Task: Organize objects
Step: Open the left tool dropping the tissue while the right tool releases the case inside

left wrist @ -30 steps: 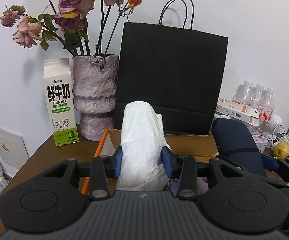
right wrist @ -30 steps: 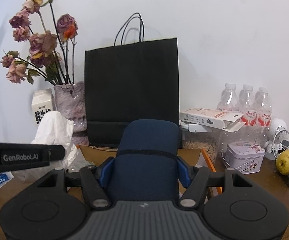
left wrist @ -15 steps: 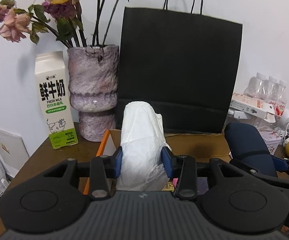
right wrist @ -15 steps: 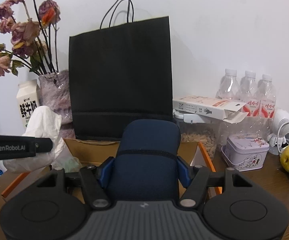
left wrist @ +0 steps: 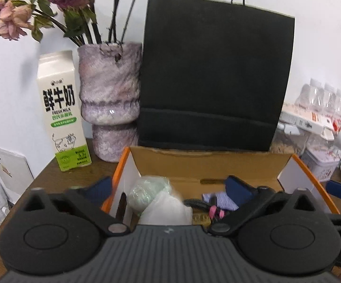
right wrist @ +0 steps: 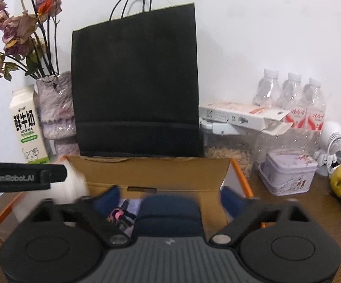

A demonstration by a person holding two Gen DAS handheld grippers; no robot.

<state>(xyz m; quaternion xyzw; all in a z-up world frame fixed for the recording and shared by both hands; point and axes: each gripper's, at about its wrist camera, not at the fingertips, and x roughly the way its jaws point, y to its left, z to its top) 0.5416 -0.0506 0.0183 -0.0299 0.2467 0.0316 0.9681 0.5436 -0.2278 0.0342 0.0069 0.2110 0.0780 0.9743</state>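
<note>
White wall [right wrist: 253,23], brown wooden table [left wrist: 40,176]

Black paper bag [left wrist: 215,80] between flower vase [left wrist: 109,99] and water bottles [right wrist: 290,99].

The right gripper [right wrist: 169,197], jaws spread wide, hangs over a navy case [right wrist: 169,214] inside the cardboard box [right wrist: 151,172].

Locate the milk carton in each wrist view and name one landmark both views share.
Left wrist: the milk carton stands left of centre, upright on the table, just left of the purple vase.
Right wrist: the milk carton stands at the far left edge, in front of and left of the purple vase.
Shared landmark: the black paper bag behind the cardboard box.
</note>
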